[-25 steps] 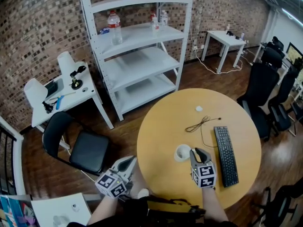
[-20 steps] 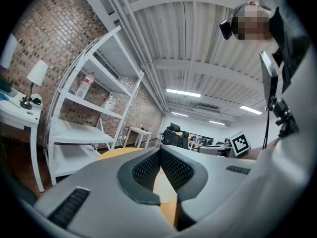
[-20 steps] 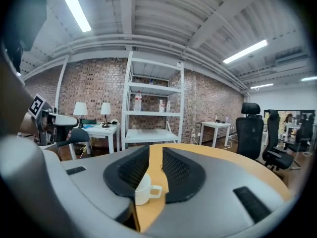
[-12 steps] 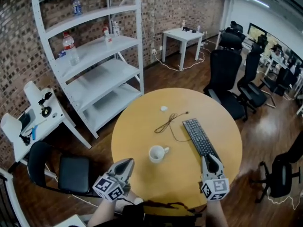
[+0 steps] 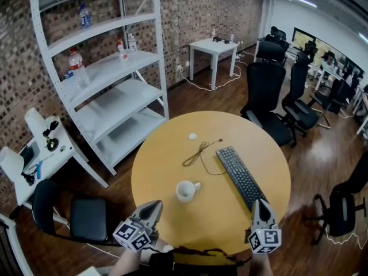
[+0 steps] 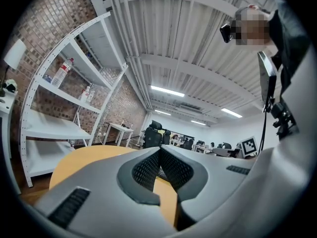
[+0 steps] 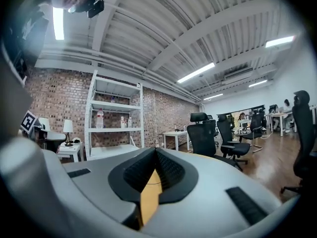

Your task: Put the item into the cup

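Round table, right claw withdrawn, closing empty

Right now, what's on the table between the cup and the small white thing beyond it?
A thin dark cable, loosely bunched, lies between the cup and the white thing. The head view shows it.

The left gripper was grey, tapered and black-padded. Its white cube bore black square markers. The person wore dark clothing.
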Demonstrator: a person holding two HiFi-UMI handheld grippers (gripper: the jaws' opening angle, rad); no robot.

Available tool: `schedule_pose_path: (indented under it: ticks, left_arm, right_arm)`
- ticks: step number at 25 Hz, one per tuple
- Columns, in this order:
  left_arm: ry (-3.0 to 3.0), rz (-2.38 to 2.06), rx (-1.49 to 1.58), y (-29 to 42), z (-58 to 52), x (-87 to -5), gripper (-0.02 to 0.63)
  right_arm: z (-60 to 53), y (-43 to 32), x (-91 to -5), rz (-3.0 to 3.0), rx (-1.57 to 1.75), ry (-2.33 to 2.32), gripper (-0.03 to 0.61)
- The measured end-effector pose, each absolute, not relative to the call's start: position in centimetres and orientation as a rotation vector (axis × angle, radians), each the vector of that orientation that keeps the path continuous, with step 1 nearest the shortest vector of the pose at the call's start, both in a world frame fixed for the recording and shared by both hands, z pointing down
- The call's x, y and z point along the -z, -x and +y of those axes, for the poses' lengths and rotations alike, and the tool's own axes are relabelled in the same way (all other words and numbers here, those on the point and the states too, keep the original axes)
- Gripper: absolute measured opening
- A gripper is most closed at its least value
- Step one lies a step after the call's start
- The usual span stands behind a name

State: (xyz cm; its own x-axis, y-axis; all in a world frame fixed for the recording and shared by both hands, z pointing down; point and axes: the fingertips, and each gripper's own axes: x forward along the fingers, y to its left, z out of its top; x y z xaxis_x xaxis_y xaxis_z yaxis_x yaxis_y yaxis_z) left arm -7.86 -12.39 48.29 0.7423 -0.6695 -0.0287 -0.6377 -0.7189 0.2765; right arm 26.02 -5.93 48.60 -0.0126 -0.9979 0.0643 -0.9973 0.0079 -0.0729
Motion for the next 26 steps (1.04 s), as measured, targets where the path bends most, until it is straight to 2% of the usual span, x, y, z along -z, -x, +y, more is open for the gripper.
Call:
schedule_pose_path:
  ticks: [12, 26]
  left_arm:
    - [-2.651, -1.103, 0.218, 9.8, -12.0, -48.5, 0.003]
    - [-2.678, -1.131, 0.238, 10.8, -12.1, -47.2, 0.003]
  right_arm:
    - [-8.3, -23.5, -48.5, 2.338, 0.116, 2.153, 0.008]
    - [-8.2, -23.9, -49.7, 2.32, 0.156, 2.173, 0.008]
